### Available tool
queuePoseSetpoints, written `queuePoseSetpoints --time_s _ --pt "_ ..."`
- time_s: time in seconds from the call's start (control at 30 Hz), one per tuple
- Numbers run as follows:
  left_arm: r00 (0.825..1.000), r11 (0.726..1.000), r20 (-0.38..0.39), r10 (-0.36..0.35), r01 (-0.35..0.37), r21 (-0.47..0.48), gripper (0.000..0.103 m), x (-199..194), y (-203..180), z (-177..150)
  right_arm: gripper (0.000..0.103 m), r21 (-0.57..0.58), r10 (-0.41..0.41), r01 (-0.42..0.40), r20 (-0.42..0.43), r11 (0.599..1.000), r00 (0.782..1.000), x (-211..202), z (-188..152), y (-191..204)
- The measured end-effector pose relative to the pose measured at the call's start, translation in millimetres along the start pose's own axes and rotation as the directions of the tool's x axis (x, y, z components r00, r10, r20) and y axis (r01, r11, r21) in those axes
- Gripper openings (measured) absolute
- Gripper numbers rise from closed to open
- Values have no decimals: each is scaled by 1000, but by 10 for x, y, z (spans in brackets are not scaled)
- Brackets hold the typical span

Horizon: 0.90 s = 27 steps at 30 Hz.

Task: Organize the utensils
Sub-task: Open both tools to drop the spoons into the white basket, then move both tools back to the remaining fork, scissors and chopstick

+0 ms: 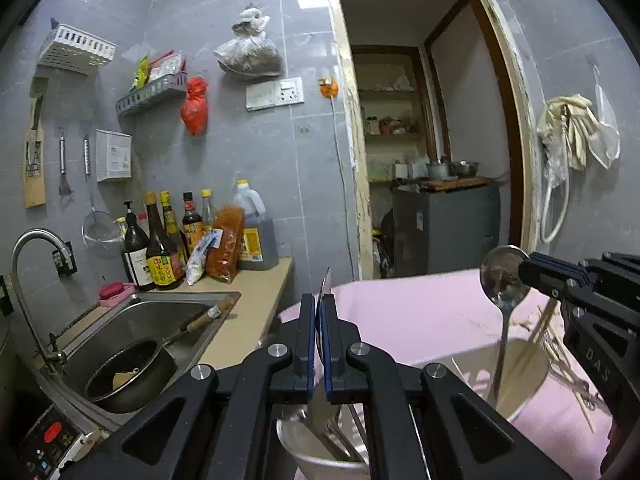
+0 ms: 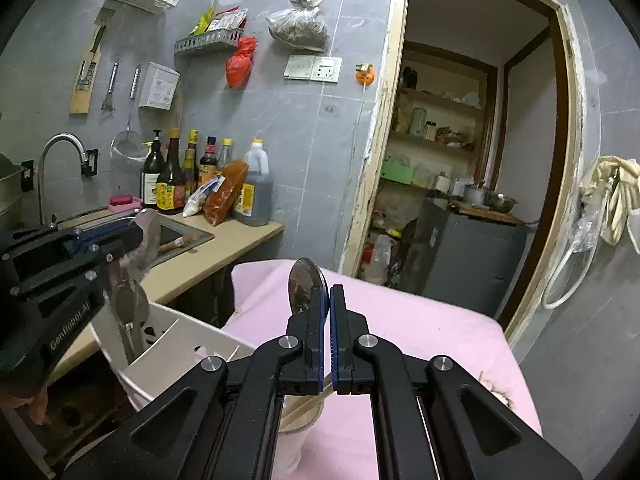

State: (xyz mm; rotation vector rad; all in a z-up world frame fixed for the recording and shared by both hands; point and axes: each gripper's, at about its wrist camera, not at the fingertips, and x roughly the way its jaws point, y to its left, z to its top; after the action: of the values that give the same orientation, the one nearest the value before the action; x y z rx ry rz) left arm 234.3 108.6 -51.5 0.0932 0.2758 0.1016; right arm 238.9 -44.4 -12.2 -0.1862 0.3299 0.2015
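My left gripper [image 1: 320, 300] is shut on a steel spoon [image 1: 325, 280], seen edge-on, above a white utensil holder [image 1: 304, 446] with several utensils in it. It also shows in the right wrist view [image 2: 138, 236] holding that spoon [image 2: 146, 240] over the holder [image 2: 176, 340]. My right gripper [image 2: 329, 292] is shut on a second steel spoon [image 2: 306, 280]. In the left wrist view that gripper [image 1: 528, 272] holds this spoon [image 1: 502, 276] bowl up, handle down in a round white cup [image 1: 524, 376] with chopsticks [image 1: 560, 344].
A pink cloth [image 1: 400, 312] covers the table. To the left are a counter [image 1: 248, 312], a sink [image 1: 160, 320] with a dark pot [image 1: 128, 372], a tap [image 1: 32, 248] and sauce bottles [image 1: 160, 248]. A doorway [image 1: 432, 140] opens behind.
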Motion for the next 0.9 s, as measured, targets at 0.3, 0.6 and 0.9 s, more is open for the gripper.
queuePoseSetpoints --time_s 0.3,0.6,0.9 --pt "988 992 -114 -103 93 -91 7 -7 83 -2 5 41 71 -70 -42 997 997 -40 -64 -99" --pt "971 975 -172 -163 132 -181 12 -54 103 120 6 77 113 -110 -33 991 993 -168 46 -259" --pt "976 962 -125 -178 146 -230 42 -200 -43 371 43 209 68 -68 10 976 998 -383 192 -899"
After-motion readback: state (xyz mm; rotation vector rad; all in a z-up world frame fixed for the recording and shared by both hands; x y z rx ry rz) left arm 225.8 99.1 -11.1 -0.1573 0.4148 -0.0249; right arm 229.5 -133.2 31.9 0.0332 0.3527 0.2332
